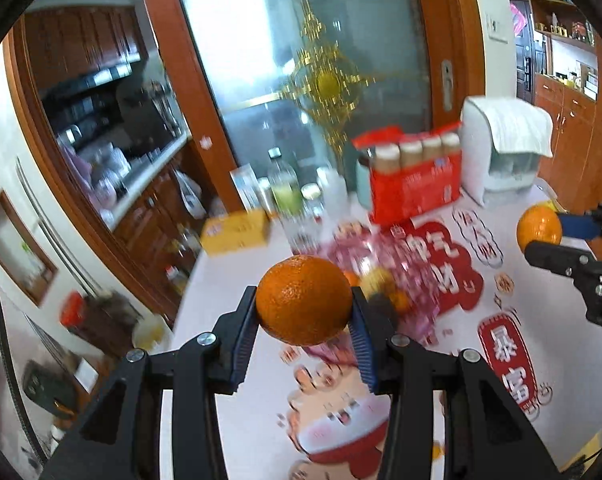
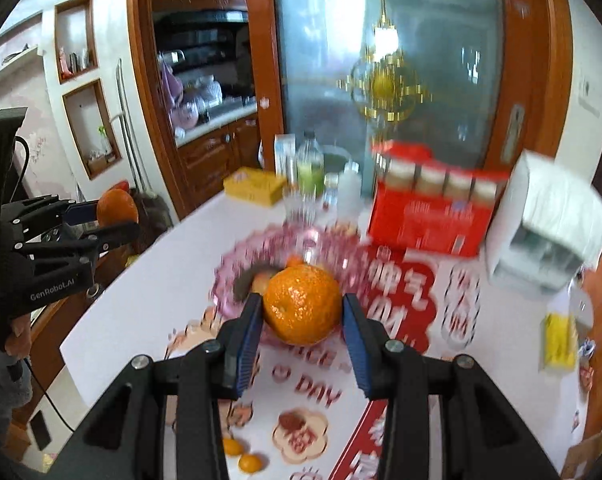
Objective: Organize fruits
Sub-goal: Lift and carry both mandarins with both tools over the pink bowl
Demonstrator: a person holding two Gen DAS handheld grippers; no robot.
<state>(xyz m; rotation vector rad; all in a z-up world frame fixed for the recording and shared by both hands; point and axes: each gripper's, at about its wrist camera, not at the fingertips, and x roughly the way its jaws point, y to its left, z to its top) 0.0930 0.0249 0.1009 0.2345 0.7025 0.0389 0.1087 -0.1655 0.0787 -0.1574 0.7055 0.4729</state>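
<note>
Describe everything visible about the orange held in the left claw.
The orange is round, deep orange, with glossy, dimpled peel, whole and unpeeled. It sits clamped between the blue ribbed pads of the left claw, one pad on each side, lifted clear above the table. Nothing else touches it.

We see bright daylight glowing through the frosted glass door [image 1: 301, 40], washing out its top. Motion blur smears the desk [image 2: 141, 300] and background; fisheye edges curve and darken.
</note>
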